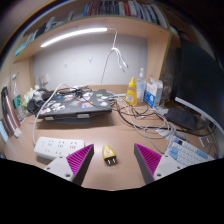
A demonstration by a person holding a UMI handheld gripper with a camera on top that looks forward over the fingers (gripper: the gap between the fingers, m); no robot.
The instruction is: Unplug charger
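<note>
A small yellow charger plug point(109, 154) lies on the wooden desk point(110, 135), prongs toward me, between my two fingers with a gap on either side. My gripper point(112, 160) is open, and its purple pads point(72, 160) stand wide apart. A white power strip point(57, 149) lies just left of the left finger, beside the charger. The charger is apart from the strip.
A laptop with stickers point(75, 101) sits at the back left. A yellow bottle point(131, 92) and a blue and white carton point(153, 94) stand behind. Cables point(150, 122) trail across the right. A keyboard point(190, 152) lies at the right.
</note>
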